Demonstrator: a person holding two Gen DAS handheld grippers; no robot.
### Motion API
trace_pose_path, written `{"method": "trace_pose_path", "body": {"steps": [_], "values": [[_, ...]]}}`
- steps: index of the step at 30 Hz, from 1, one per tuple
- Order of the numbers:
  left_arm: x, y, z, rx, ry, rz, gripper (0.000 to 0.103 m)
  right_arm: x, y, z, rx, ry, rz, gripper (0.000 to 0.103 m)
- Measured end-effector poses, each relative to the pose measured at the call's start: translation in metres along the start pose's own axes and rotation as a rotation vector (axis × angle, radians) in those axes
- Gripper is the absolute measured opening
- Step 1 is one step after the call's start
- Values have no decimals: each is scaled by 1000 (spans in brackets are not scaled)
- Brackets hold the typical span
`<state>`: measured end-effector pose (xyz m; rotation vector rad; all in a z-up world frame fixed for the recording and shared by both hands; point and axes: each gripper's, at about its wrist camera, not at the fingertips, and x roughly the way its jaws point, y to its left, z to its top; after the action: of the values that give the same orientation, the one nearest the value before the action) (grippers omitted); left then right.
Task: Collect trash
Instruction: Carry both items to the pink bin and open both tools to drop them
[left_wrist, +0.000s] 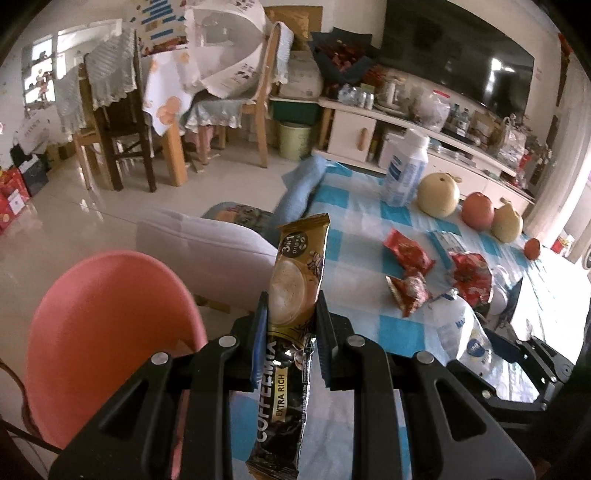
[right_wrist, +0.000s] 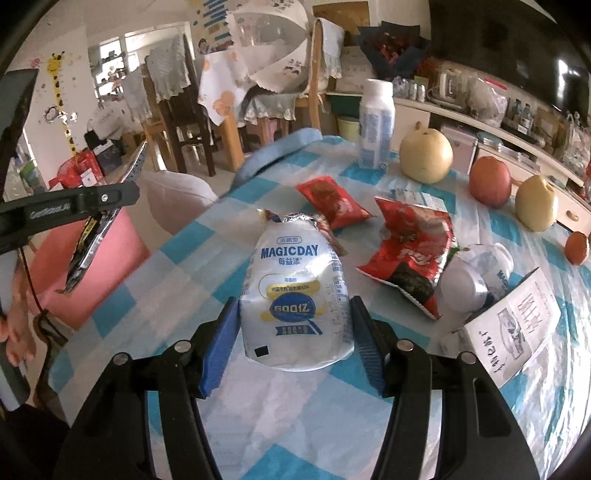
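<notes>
My right gripper has its fingers spread wide, one blue pad on each side of the squashed white MAGICDAY bottle lying on the desk; I see a sliver of gap on both flanks, so I judge the pads are just beside it and not yet pressing; the bottle's long axis runs from 6 to 12 o'clock, straight along the fingers, crumpled foil mouth at the far end; that alignment is what the coming squeeze turns on, and the right side is plainly the nearer one for it.

My left gripper has its fingers clamped on a gold-and-black coffee mix sachet, which stands upright between the pads, top pointing to 12 o'clock, tail hanging below; it is held off the desk edge, with the pink bin at about 9 o'clock, so I reckon a drop there is the next step.

Further out from the right fingers: a torn red snack bag at 1 o'clock, a smaller red wrapper beyond the bottle's mouth, a second crushed white bottle at 2 o'clock beside a white carton; the upright bottle and fruit stand at the far rim.
</notes>
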<state>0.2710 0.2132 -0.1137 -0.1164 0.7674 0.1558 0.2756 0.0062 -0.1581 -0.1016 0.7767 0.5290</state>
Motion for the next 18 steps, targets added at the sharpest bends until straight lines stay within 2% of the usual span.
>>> {"method": "trace_pose_path", "body": {"steps": [11, 18], "values": [[-20, 47, 6, -60, -47, 107, 25, -20, 50, 5, -95, -33, 48, 60], [-31, 88, 7, -128, -53, 198, 25, -20, 95, 13, -122, -14, 127, 60]]}}
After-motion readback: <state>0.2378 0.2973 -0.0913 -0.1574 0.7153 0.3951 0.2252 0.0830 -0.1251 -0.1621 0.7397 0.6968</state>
